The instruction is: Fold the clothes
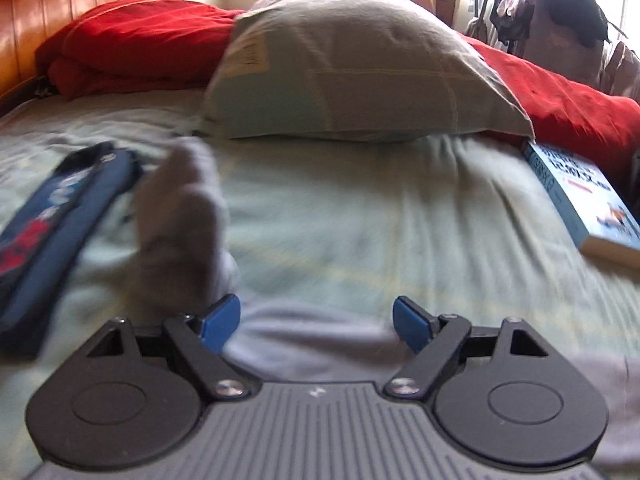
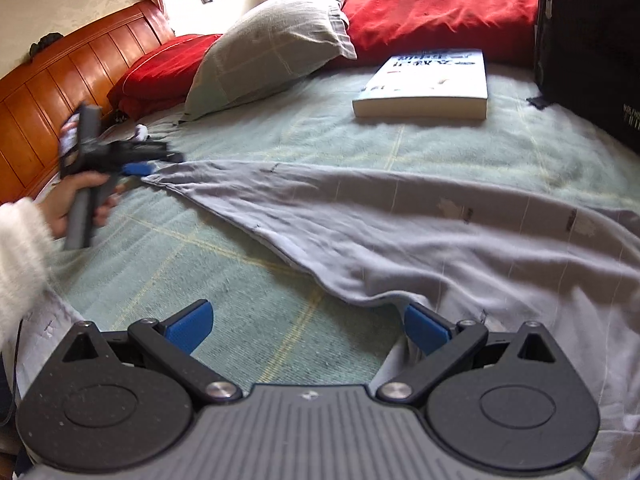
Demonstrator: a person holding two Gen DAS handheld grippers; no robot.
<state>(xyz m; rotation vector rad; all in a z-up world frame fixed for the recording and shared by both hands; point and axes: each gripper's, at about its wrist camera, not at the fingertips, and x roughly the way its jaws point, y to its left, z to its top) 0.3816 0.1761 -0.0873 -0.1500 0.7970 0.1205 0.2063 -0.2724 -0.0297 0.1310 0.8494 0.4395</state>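
A grey garment [image 2: 400, 220] lies spread over the pale green bedspread [image 2: 248, 292], with one corner stretched to a point at the left. My left gripper [image 2: 140, 169], held in a hand with a white fluffy sleeve, sits at that corner. In the left wrist view the left gripper [image 1: 316, 322] is open, its blue pads wide apart over grey cloth [image 1: 312, 340] and not pressing it. My right gripper [image 2: 307, 328] is open too, low over the bedspread. Its right pad [image 2: 426, 330] touches the garment's near edge, and its left pad is over bare bedspread.
A grey pillow [image 1: 352, 64] and red bedding [image 1: 132, 40] lie toward the wooden headboard [image 2: 80, 76]. A blurred grey sock-like piece [image 1: 180, 216] and a navy item [image 1: 60, 220] lie left of the left gripper. A book [image 2: 424, 84] and a black bag [image 2: 592, 40] are at the right.
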